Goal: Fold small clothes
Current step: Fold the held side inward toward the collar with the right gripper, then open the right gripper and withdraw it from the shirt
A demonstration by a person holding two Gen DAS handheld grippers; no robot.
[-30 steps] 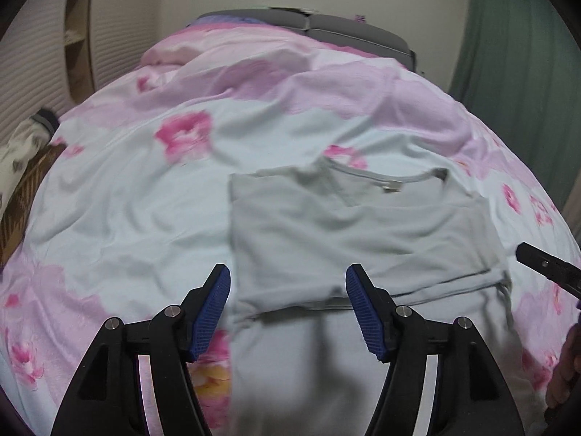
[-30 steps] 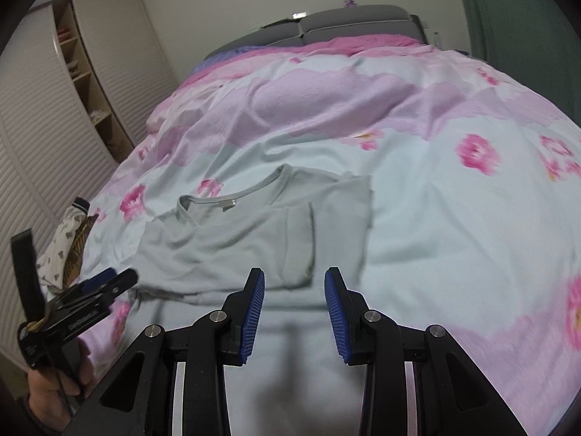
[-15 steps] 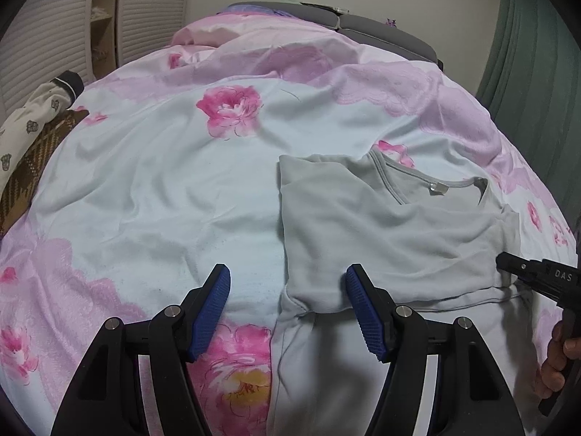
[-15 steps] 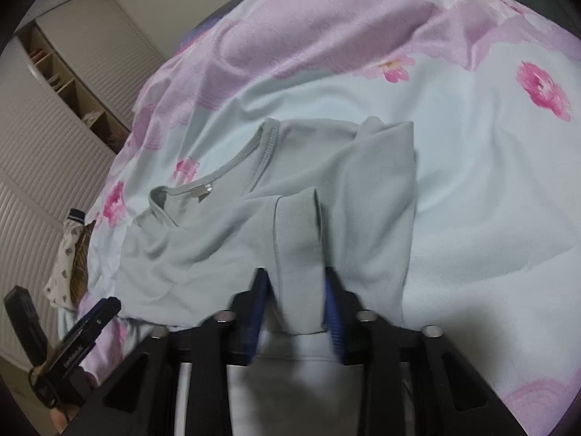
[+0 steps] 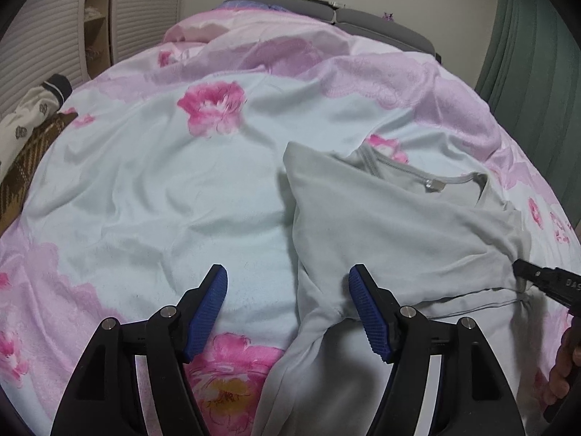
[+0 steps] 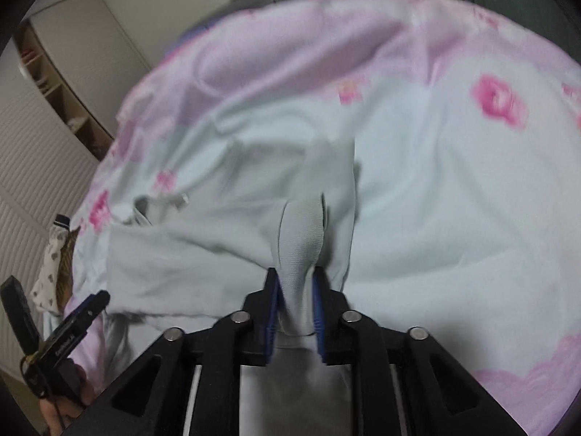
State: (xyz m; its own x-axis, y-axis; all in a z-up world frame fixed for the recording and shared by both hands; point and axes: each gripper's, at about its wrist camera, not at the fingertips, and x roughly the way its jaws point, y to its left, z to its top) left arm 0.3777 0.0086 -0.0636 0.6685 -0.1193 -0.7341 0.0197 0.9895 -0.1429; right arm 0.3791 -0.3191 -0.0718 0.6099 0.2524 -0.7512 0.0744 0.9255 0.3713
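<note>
A small grey long-sleeved shirt (image 5: 399, 225) lies partly folded on a floral duvet, collar away from me. My left gripper (image 5: 288, 305) is open just above the duvet; the shirt's left edge lies against its right finger. My right gripper (image 6: 295, 303) is shut on a folded sleeve of the grey shirt (image 6: 301, 229) and lifts it slightly. In the left wrist view the right gripper's tip (image 5: 544, 279) touches the shirt's right edge. The left gripper (image 6: 72, 323) shows at the lower left of the right wrist view.
The pink and pale-blue floral duvet (image 5: 163, 189) covers the bed. Patterned clothes (image 5: 25, 127) lie at the bed's left edge. A louvred wardrobe (image 5: 43, 36) stands at the left, a green curtain (image 5: 537, 54) at the right, and a grey headboard (image 5: 363, 25) at the far end.
My right gripper moved forward, closed on the folded sleeve and raised it. My left gripper shifted left, so the shirt now lies by its right finger; it stayed open.
</note>
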